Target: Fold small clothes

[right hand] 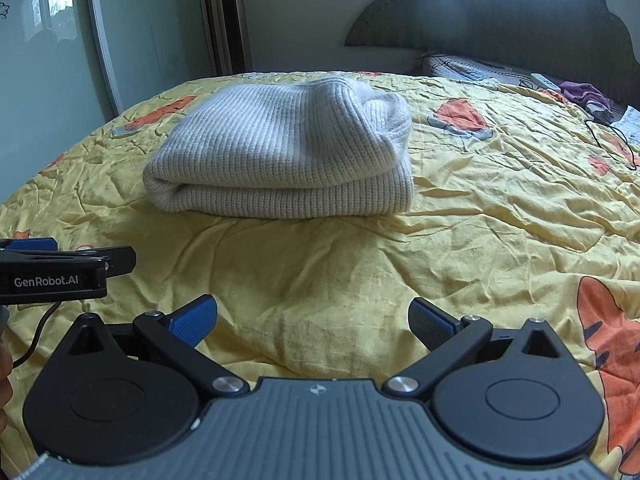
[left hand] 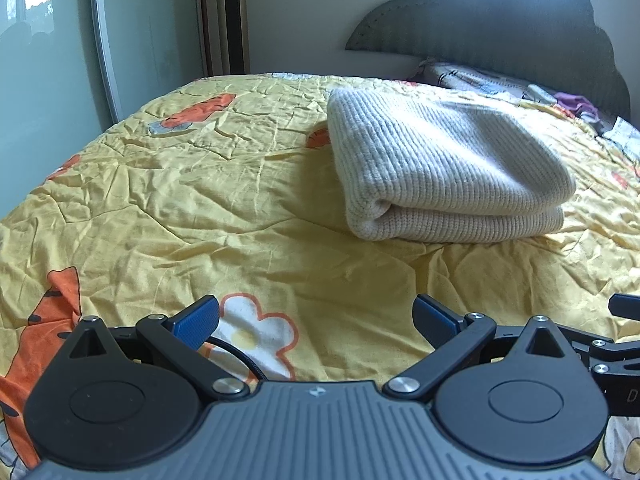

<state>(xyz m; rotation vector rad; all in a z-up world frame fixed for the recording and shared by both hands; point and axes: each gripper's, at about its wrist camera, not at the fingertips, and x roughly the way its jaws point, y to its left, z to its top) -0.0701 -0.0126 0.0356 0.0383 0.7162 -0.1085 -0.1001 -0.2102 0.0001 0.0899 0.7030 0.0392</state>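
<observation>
A cream ribbed knit garment (left hand: 432, 168) lies folded in a thick stack on the yellow bedspread (left hand: 200, 208); the right wrist view shows the same garment (right hand: 280, 152) ahead and a little left. My left gripper (left hand: 316, 320) hovers low over the spread, well short of the garment, open with nothing between its blue pads (left hand: 198, 322). My right gripper (right hand: 312, 322) is open and empty too, pulled back from the fold. In the right wrist view, the left gripper (right hand: 60, 268) pokes in from the left edge.
The bedspread (right hand: 480, 220) is wrinkled, with orange cartoon prints. A dark cloud-shaped headboard (left hand: 500, 28) stands at the far right, with pillows, purple cloth (right hand: 586, 94), a white remote and a black cable (right hand: 612, 140) near it. A tall appliance (left hand: 228, 16) stands by the far wall.
</observation>
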